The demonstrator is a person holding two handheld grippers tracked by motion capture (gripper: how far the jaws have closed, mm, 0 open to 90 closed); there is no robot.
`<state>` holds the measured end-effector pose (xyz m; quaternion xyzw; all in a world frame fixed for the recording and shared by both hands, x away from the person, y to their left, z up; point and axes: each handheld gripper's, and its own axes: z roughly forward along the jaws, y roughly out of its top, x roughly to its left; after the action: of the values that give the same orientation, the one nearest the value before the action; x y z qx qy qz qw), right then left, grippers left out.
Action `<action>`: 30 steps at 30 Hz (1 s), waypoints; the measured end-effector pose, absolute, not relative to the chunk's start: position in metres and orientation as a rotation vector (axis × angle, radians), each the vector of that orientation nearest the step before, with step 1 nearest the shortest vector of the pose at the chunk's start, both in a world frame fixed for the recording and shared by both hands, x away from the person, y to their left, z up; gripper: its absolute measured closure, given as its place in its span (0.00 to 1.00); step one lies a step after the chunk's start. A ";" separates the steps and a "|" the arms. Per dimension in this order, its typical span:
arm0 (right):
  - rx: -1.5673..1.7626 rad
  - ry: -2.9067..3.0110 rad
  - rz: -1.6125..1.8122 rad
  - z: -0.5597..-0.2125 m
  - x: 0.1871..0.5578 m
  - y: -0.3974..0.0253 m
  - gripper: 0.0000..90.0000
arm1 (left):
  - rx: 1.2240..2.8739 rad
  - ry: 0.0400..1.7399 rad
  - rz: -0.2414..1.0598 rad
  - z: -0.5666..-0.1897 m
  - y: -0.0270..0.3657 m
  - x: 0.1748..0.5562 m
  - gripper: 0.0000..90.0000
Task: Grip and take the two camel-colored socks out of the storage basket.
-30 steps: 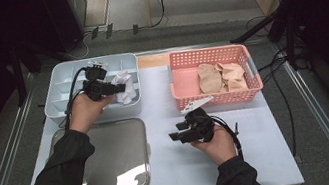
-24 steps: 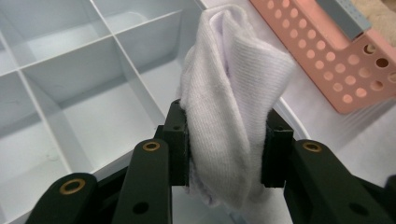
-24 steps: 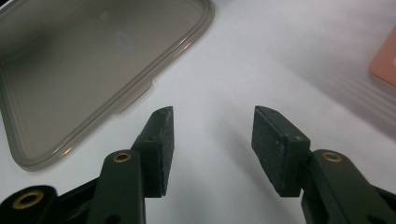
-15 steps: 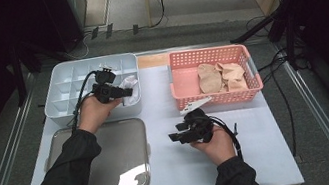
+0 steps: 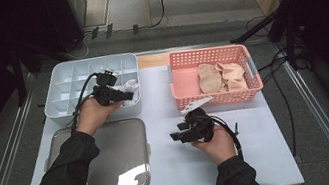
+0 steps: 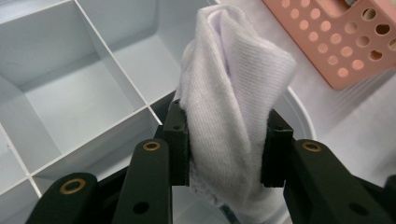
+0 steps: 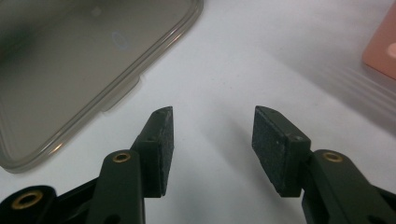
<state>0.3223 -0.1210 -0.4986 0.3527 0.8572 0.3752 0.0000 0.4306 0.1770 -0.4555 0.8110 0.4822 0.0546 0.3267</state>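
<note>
Two grippers work over one white worktop [image 5: 176, 171]. At left, one pale divided organiser box [image 5: 69, 83] sits behind one clear lid [image 5: 112, 157]. The left gripper [image 6: 226, 135], arm stretched forward, has its jaws clamped on one white rolled sock [image 6: 233, 102] above the box's near right corner. The right gripper [image 7: 210, 140] hovers low over bare worktop, jaws apart. At right, one pink basket [image 5: 184, 69] holds beige socks [image 5: 221, 77].
</note>
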 end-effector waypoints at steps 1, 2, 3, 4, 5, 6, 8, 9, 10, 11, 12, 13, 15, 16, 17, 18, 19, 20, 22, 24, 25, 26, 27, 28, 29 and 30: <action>1.109 2.693 1.178 -0.498 0.322 -0.121 0.56 | 2.125 1.264 0.142 -0.456 0.177 0.431 0.72; 1.110 2.694 1.178 -0.498 0.322 -0.121 0.56 | 2.127 1.260 0.143 -0.456 0.177 0.430 0.72; 1.108 2.693 1.180 -0.498 0.323 -0.122 0.56 | 2.134 1.252 0.140 -0.456 0.176 0.430 0.72; 1.109 2.692 1.180 -0.498 0.323 -0.122 0.56 | 2.138 1.249 0.141 -0.456 0.176 0.430 0.72; 1.111 2.691 1.180 -0.498 0.323 -0.122 0.56 | 2.139 1.246 0.131 -0.457 0.176 0.429 0.72; 1.111 2.691 1.179 -0.499 0.323 -0.122 0.56 | 2.142 1.244 0.130 -0.457 0.175 0.429 0.72; 1.113 2.692 1.178 -0.499 0.323 -0.122 0.56 | 2.149 1.241 0.127 -0.458 0.175 0.429 0.72; 1.113 2.692 1.176 -0.499 0.323 -0.121 0.56 | 2.150 1.240 0.127 -0.458 0.174 0.430 0.72; 1.112 2.692 1.175 -0.499 0.323 -0.121 0.56 | 2.153 1.238 0.127 -0.458 0.174 0.430 0.72; 1.112 2.693 1.174 -0.499 0.323 -0.121 0.55 | 2.150 1.240 0.123 -0.459 0.175 0.430 0.72; 1.113 2.693 1.174 -0.499 0.323 -0.121 0.55 | 2.150 1.245 0.113 -0.460 0.175 0.431 0.72; 1.114 2.692 1.176 -0.499 0.323 -0.121 0.55 | 2.149 1.245 0.109 -0.460 0.175 0.432 0.72; 1.114 2.692 1.175 -0.499 0.323 -0.121 0.55 | 2.149 1.245 0.104 -0.461 0.174 0.432 0.72; 1.114 2.692 1.174 -0.499 0.323 -0.121 0.55 | 2.149 1.241 0.102 -0.461 0.174 0.432 0.72; 1.113 2.693 1.174 -0.499 0.323 -0.121 0.55 | 2.147 1.240 0.097 -0.461 0.175 0.432 0.72; 1.114 2.693 1.174 -0.499 0.323 -0.121 0.55 | 2.146 1.240 0.090 -0.461 0.176 0.433 0.72; 1.116 2.692 1.175 -0.499 0.323 -0.121 0.55 | 2.146 1.239 0.090 -0.461 0.176 0.433 0.72; 1.118 2.693 1.177 -0.499 0.323 -0.121 0.55 | 2.147 1.236 0.094 -0.461 0.176 0.433 0.71; 1.118 2.692 1.177 -0.499 0.323 -0.122 0.55 | 2.150 1.236 0.101 -0.460 0.175 0.432 0.69; 1.123 2.689 1.181 -0.498 0.323 -0.123 0.55 | 2.143 1.242 0.105 -0.457 0.175 0.431 0.64; 1.121 2.686 1.183 -0.498 0.323 -0.123 0.55 | 2.140 1.240 0.110 -0.456 0.176 0.431 0.61; 1.124 2.685 1.184 -0.498 0.323 -0.124 0.55 | 2.132 1.245 0.105 -0.455 0.178 0.431 0.57; 1.122 2.684 1.185 -0.498 0.324 -0.124 0.55 | 2.130 1.246 0.105 -0.453 0.180 0.431 0.54; 1.127 2.683 1.184 -0.498 0.324 -0.124 0.55 | 2.126 1.250 0.111 -0.452 0.182 0.430 0.52; 1.128 2.683 1.185 -0.498 0.324 -0.124 0.55 | 2.118 1.254 0.113 -0.451 0.184 0.430 0.50; 1.125 2.683 1.186 -0.498 0.324 -0.124 0.55 | 2.121 1.252 0.115 -0.449 0.185 0.430 0.49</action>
<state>0.3236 -0.1243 -0.4979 0.3580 0.8540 0.3774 0.0002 0.4301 0.1854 -0.4491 0.8115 0.4792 0.0440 0.3316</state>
